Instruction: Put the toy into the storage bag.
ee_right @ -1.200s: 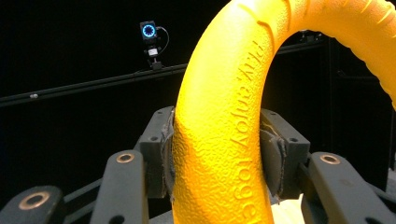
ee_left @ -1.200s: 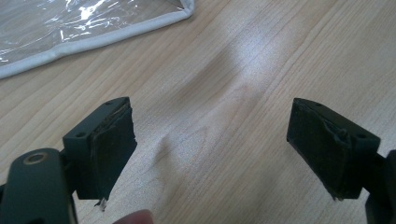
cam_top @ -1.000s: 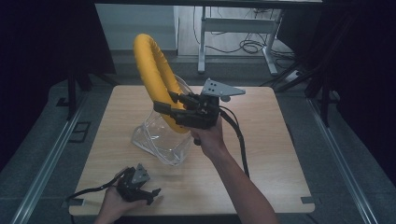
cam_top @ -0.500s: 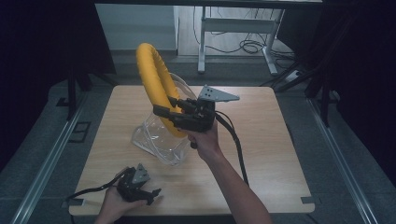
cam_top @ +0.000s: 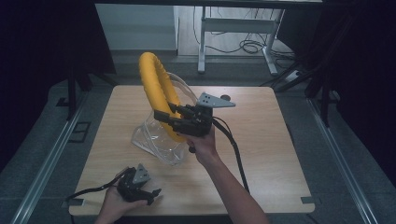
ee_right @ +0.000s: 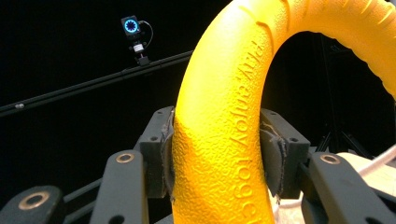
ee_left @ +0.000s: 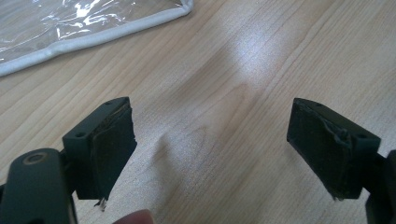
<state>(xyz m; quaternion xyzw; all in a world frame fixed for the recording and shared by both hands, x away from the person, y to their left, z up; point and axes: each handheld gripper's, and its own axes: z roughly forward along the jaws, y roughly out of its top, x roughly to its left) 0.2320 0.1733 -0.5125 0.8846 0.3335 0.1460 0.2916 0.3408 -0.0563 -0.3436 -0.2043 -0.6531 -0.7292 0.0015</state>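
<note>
Jaws on the left gripper [cam_top: 150, 192] were spread wide with nothing between them, held low over the wooden table [cam_top: 261, 140] near its front-left edge. A white-trimmed edge of the clear plastic bag [ee_left: 70, 23] was caught in the left gripper view, cut off at the top. Over on the right gripper [cam_top: 164, 116], the jaws were clamped on the yellow ring [cam_top: 156, 88], lifted upright above the bag. Raised lettering on the ring was picked up in the right gripper view, only partly readable and too small to be made out from the high view.
</note>
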